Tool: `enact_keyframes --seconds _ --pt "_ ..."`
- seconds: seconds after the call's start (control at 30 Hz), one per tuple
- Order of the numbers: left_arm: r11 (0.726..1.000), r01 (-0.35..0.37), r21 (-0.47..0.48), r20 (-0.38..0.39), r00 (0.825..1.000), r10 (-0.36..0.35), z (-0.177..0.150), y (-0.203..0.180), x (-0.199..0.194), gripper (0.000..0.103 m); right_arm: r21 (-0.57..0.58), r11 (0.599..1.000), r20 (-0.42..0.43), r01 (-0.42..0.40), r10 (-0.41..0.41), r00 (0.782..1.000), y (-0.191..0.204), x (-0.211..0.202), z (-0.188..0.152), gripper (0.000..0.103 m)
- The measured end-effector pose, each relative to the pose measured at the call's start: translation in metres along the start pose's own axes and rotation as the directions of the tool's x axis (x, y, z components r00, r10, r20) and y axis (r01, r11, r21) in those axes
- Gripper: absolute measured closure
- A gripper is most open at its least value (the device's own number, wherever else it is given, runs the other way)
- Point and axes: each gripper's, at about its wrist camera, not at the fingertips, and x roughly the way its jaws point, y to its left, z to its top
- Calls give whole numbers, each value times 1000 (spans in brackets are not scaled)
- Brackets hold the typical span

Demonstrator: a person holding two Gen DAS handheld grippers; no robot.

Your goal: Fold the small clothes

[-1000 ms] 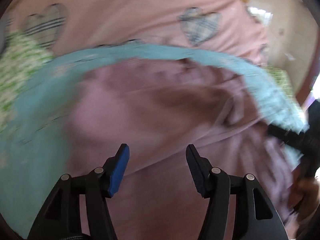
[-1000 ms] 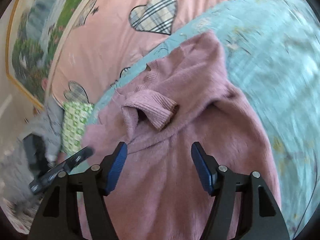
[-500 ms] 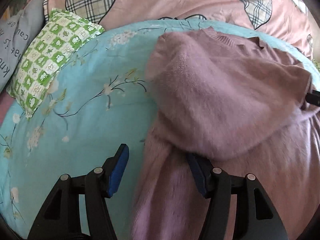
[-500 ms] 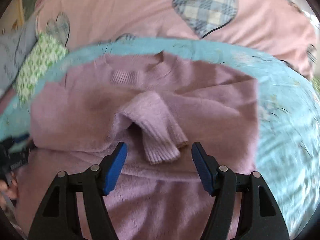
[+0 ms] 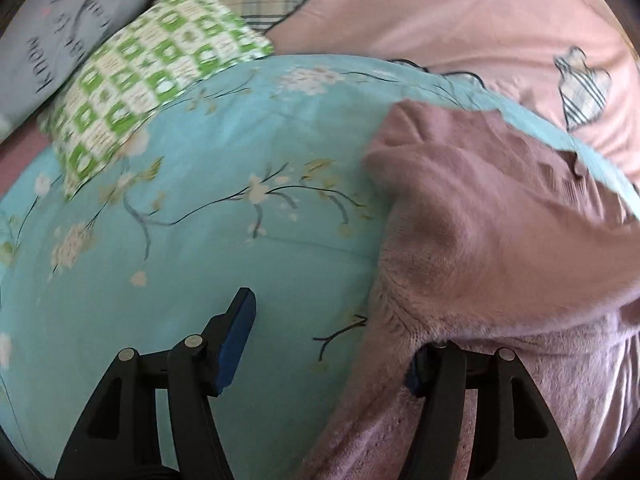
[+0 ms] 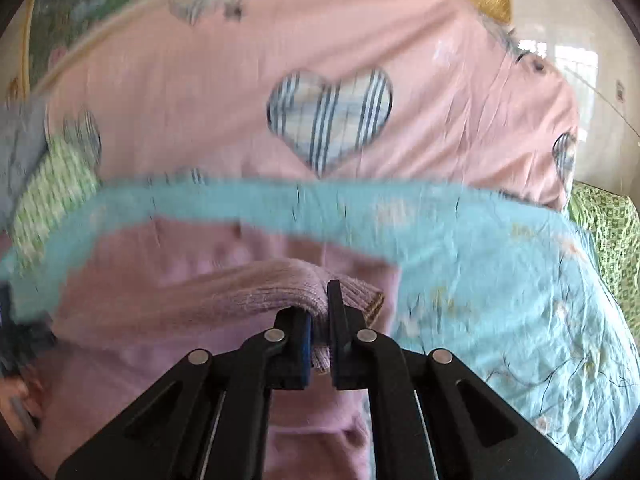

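- The sweater (image 5: 500, 240), a fuzzy mauve-pink knit, lies on a turquoise floral sheet (image 5: 200, 240) spread over the bed; in the left wrist view it fills the right half of the picture, with bare sheet to its left.
- A fold of the sweater's body bulges up and drapes over the right finger of the left tool (image 5: 332, 344), hiding that finger's blue pad.
- The left tool is spread wide: its left finger (image 5: 236, 336) stands over bare turquoise sheet, its right finger is under or against the sweater's edge, and nothing is pinched between them.
- In the right wrist view the sweater's ribbed cuff (image 6: 304, 296) is caught in the right tool (image 6: 320, 320), whose fingers are pressed together on the knit, so that the ribbing bulges out to either side and a bit hangs below them.
- The sleeve runs from the cuff toward the left across the sweater's body (image 6: 180, 320), which lies beneath it.
- Beyond the turquoise sheet lies a pink bedcover (image 6: 440, 80) with plaid heart patches (image 6: 330, 120).
- A green-and-white checked pillow (image 5: 152, 92) rests at the sheet's far left edge in the left wrist view, with a grey cushion (image 5: 60, 40) bearing dark lettering just behind it.
- The right wrist view is blurred by motion, so finer detail of the sweater's collar cannot be told.
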Motion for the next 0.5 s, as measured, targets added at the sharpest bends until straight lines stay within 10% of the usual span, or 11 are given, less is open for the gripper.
enact_keyframes --seconds 0.27,0.4,0.5 --pt "987 105 -118 -31 993 -109 -12 27 -5 38 -39 998 -206 -50 41 978 11 23 -69 89" --pt "987 127 -101 -35 991 -131 -22 28 -13 38 -36 997 -213 -72 63 975 15 -14 -72 43" --pt "975 199 -99 -20 979 -202 -30 32 -25 38 -33 983 -166 -182 175 971 30 -40 -61 38"
